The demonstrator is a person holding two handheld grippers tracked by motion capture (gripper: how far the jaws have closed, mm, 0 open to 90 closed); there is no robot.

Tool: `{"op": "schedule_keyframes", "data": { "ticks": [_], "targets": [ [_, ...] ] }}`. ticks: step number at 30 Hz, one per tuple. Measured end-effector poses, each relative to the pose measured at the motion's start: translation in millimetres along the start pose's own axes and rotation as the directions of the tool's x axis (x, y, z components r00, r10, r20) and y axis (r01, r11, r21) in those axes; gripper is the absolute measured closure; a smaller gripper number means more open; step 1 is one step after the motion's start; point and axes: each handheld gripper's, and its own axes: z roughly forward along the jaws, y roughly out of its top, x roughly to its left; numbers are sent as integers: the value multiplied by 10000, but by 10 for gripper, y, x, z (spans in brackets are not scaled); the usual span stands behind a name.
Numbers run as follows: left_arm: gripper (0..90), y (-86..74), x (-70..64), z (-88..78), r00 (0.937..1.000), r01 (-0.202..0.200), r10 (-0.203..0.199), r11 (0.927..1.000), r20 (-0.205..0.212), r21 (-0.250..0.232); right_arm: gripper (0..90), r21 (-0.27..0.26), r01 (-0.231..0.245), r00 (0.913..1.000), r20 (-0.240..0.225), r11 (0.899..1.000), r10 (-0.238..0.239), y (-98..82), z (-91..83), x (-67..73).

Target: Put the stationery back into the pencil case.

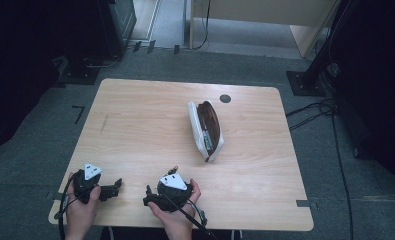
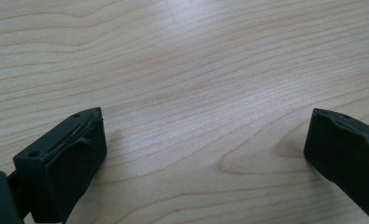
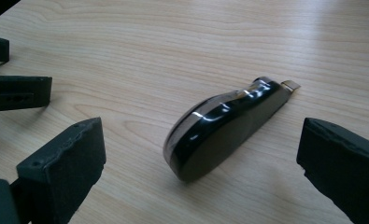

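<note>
Both my grippers sit low at the near edge of the wooden table [image 1: 135, 115], one in each hand. My left gripper [image 1: 116, 188] is at the near left corner, jaws pointing toward the table's middle; in the left gripper view its jaws are spread wide with bare wood grain between them, nothing pinched, tips just above or on the tabletop, can't tell which. My right gripper [image 1: 148, 195] is just right of it near the front edge, jaws pointing left toward the left gripper; the two are near but apart. In the right gripper view [image 3: 201, 186] its jaws are also spread wide, holding nothing, and the left gripper's jaw tips show at the far left edge of that view. The thing nearest my right gripper is a glasses case [image 1: 206, 129], long and rounded, glossy dark brown top with a white side, lying flat around the middle of the table, slightly right of center, long axis running roughly near-to-far. In the right gripper view the glasses case [image 3: 224, 128] lies ahead between the jaw lines, well apart from them, untouched. A small dark round grommet [image 1: 225, 98] sits in the tabletop beyond the case near the far edge.
</note>
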Motion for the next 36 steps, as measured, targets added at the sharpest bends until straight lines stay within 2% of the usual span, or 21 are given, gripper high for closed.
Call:
{"op": "schedule_keyframes", "data": {
  "ticks": [5, 9, 12, 13, 16, 20, 22, 26, 27, 28, 32, 36],
  "targets": [
    [0, 0, 0, 0, 10000, -3, 3, 10000, 0, 2, 14, 50, 18, 9999, 129, 10000, -19, -1, 54, 28],
    [0, 0, 0, 0, 10000, -3, 3, 10000, 0, 1, 130, 24, 337, 9986, 407, 9994, -338, -31, 62, 33],
    [0, 0, 0, 0, 10000, -3, 3, 10000, 0, 1, 147, 8, 366, 9984, 441, 9993, -366, -42, 59, 22],
    [0, 0, 1, -1, 10000, -5, 5, 10000, 3, 6, 189, -18, 381, 9984, 408, 9993, -380, -53, 56, 0],
    [0, 0, 0, 0, 10000, -5, 5, 10000, 0, 1, 234, -21, 379, 9986, 362, 9993, -378, -62, 44, -25],
    [0, 0, 0, 0, 10000, -2, 2, 10000, 0, 0, 394, -79, 313, 9992, 231, 9995, -311, -85, 7, -105],
    [0, 0, 0, 0, 10000, -1, 1, 10000, 0, 0, 426, -76, 299, 9994, 169, 9995, -297, -94, -3, -128],
    [0, 0, 0, 0, 10000, 1, -1, 10000, 0, -1, 574, -20, 250, 9997, -50, 9997, -251, -125, -14, -207],
    [0, 0, 0, 0, 10000, 0, 0, 10000, 0, -1, 635, -34, 274, 9995, -168, 9996, -275, -139, -27, -249],
    [0, 0, 0, 0, 10000, 0, 0, 10000, -1, -1, 635, -34, 274, 9995, -168, 9996, -275, -139, -27, -249],
    [0, 0, 0, 0, 10000, -1, 1, 10000, -1, 2, 736, -73, 76, 9996, -259, 9999, -78, -147, -58, -357],
    [0, 0, 0, 0, 10000, -1, 1, 10000, -1, 1, 742, -79, 24, 9990, -443, 10000, -28, -143, -63, -409]
  ]
}}
